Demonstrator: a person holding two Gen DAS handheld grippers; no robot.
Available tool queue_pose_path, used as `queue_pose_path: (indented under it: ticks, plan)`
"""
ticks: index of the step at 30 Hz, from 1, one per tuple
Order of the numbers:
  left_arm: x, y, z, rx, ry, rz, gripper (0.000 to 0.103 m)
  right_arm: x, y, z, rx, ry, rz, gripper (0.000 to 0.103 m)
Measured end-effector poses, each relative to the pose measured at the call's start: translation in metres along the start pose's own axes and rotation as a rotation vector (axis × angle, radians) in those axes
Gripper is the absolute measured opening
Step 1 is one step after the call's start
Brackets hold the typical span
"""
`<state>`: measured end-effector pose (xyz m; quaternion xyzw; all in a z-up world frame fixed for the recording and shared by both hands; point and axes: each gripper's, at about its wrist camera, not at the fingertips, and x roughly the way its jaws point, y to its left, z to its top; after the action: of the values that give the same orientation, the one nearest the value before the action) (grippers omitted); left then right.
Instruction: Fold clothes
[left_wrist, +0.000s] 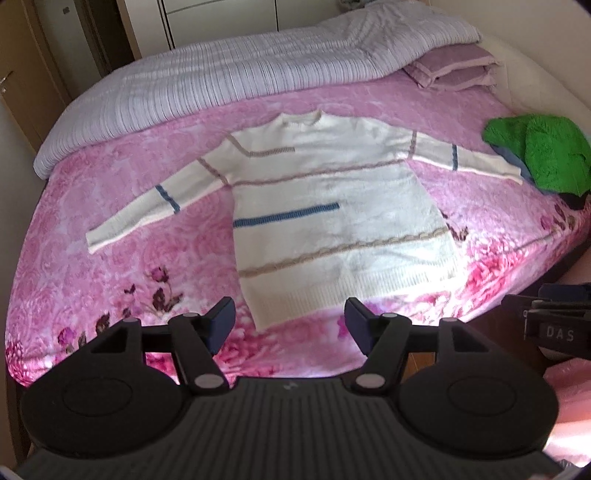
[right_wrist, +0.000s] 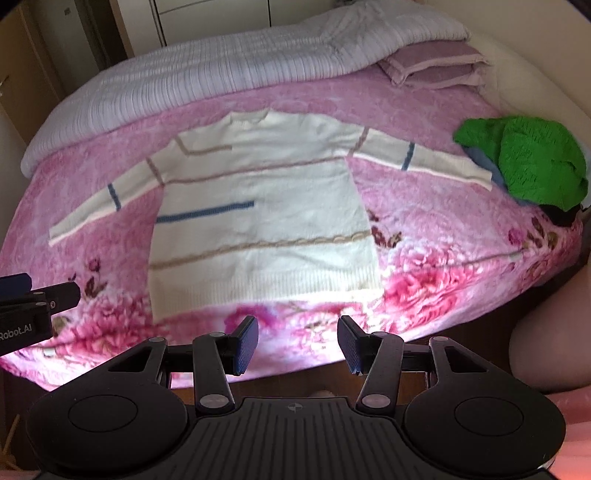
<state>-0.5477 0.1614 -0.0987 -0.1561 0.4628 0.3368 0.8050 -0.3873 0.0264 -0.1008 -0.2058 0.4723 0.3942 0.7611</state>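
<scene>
Sweater (left_wrist: 332, 221) lies flat, face up, mid-bed (left_wrist: 110, 295), sleeves spread out; no fold made yet, whole job left; green garment (left_wrist: 546, 155) bunched at its far sleeve end; left gripper (left_wrist: 290, 325) and right gripper (right_wrist: 297, 343) both released, empty, hovering short of hem.

A bed (left_wrist: 92, 206) in pink floral cover bears a flat white sweater (left_wrist: 332, 206), green garment (left_wrist: 546, 155), quilt (left_wrist: 221, 85) and folded towel (left_wrist: 454, 70).
</scene>
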Motion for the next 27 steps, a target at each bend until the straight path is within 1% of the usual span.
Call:
queue_pose_path:
  ticks: [9, 27]
  plan:
    - [0.002, -0.011, -0.007, 0.016, 0.028, -0.012, 0.062, 0.003, 0.0, -0.003, -0.003, 0.033, -0.009, 0.051]
    - [0.002, 0.005, -0.005, -0.025, 0.033, -0.01, 0.062, 0.006, 0.011, 0.006, -0.023, 0.037, -0.021, 0.051]
